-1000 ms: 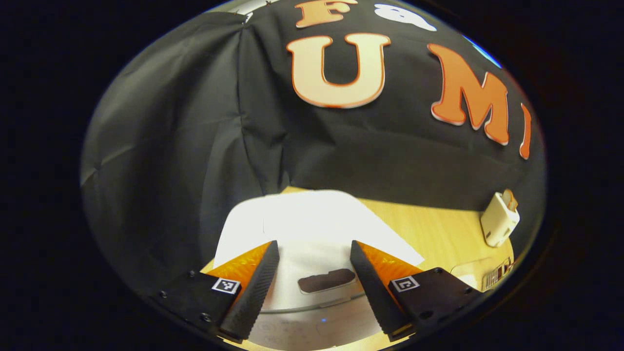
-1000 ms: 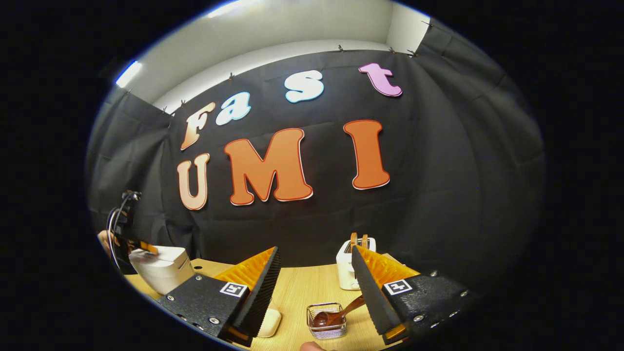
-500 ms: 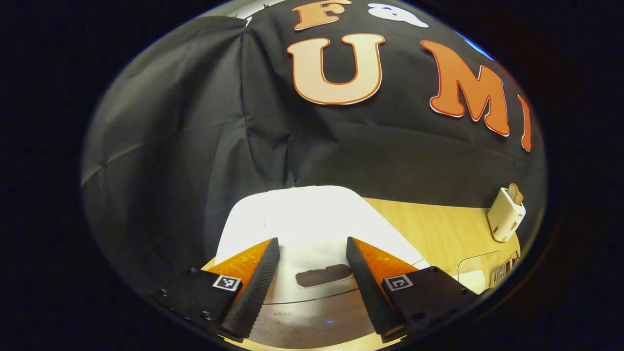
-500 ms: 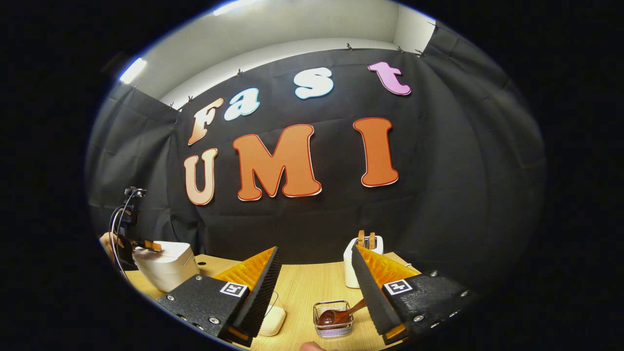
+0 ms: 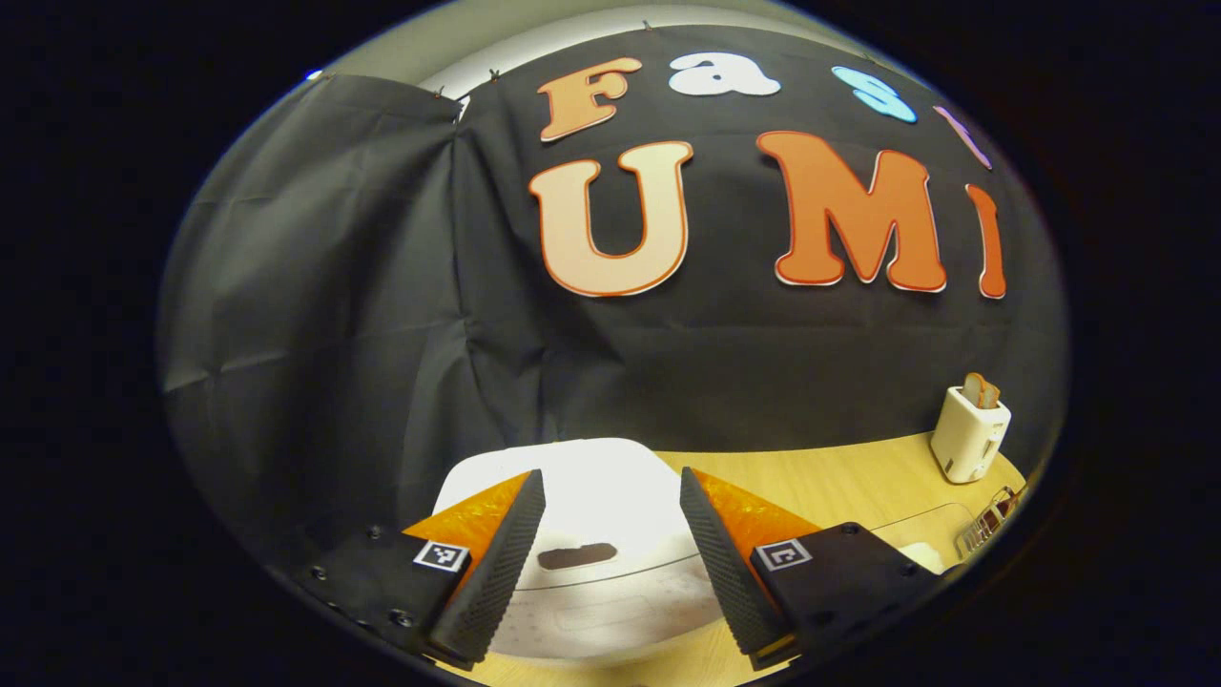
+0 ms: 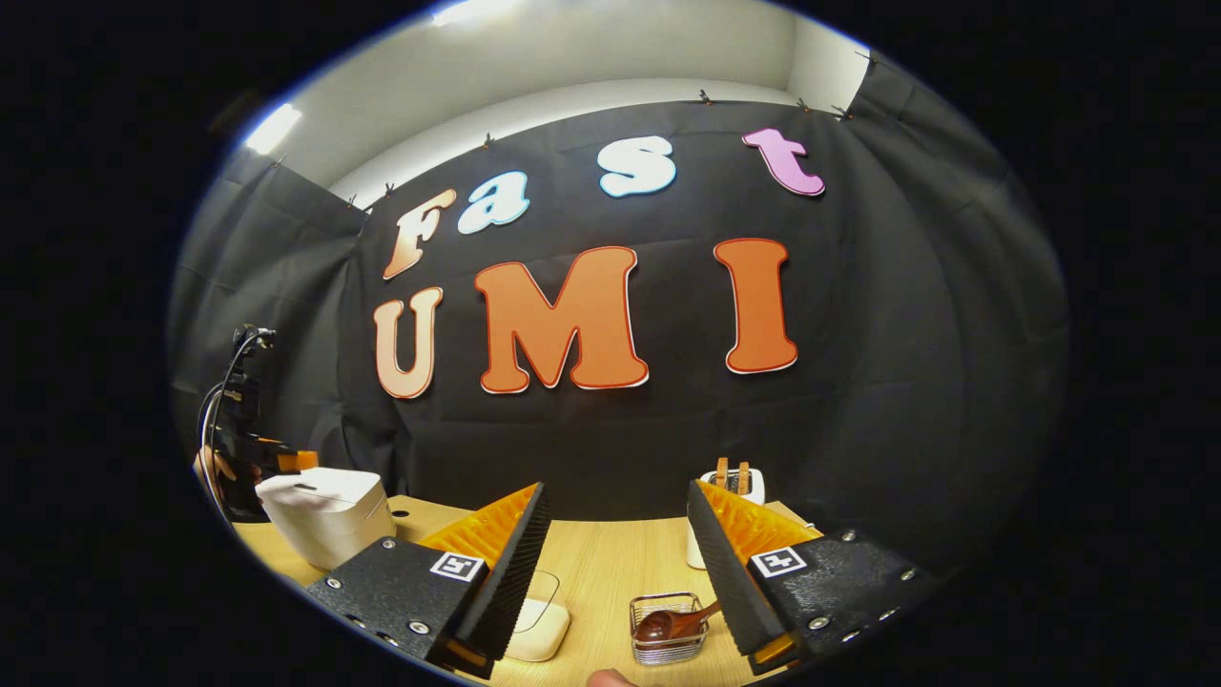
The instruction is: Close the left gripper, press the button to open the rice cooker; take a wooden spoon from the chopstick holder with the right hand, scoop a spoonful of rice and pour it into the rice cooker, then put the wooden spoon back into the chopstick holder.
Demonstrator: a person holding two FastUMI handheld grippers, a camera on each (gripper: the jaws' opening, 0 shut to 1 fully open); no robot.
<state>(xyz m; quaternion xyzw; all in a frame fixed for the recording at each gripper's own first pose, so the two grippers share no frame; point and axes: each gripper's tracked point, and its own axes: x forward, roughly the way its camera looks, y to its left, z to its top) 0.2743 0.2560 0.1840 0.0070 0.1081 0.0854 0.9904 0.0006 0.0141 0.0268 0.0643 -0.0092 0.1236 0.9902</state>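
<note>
1. The rice cooker [image 5: 582, 534] sits at the left end of the surface [image 5: 839, 477], lid down, directly ahead of the left tongs [image 5: 610, 563]; its dark lid button [image 5: 577, 555] lies between their spread fingers. In the right gripper view the rice cooker [image 6: 329, 515] stands far left.
2. The left tongs are released, fingers wide apart, not yet drawn together as the task asks. Pressing like this, the fingers would likely straddle the button and miss it, or push the cooker's lid instead.
3. The right tongs [image 6: 615, 572] are also released and grasp nothing, hovering above the surface [image 6: 610, 563].
4. The wire chopstick holder [image 6: 668, 630] stands low between their fingers, the wooden spoon [image 6: 672, 622] lying tilted in it. A grip on the slanted handle could slip, or tip the light basket.
5. A toaster [image 6: 730, 515] stands behind the holder, near enough to be bumped.
6. A pale covered dish [image 6: 539, 625], perhaps holding rice, sits just left of the holder.
7. Black cloth walls the booth; a pale ceiling shows above.
</note>
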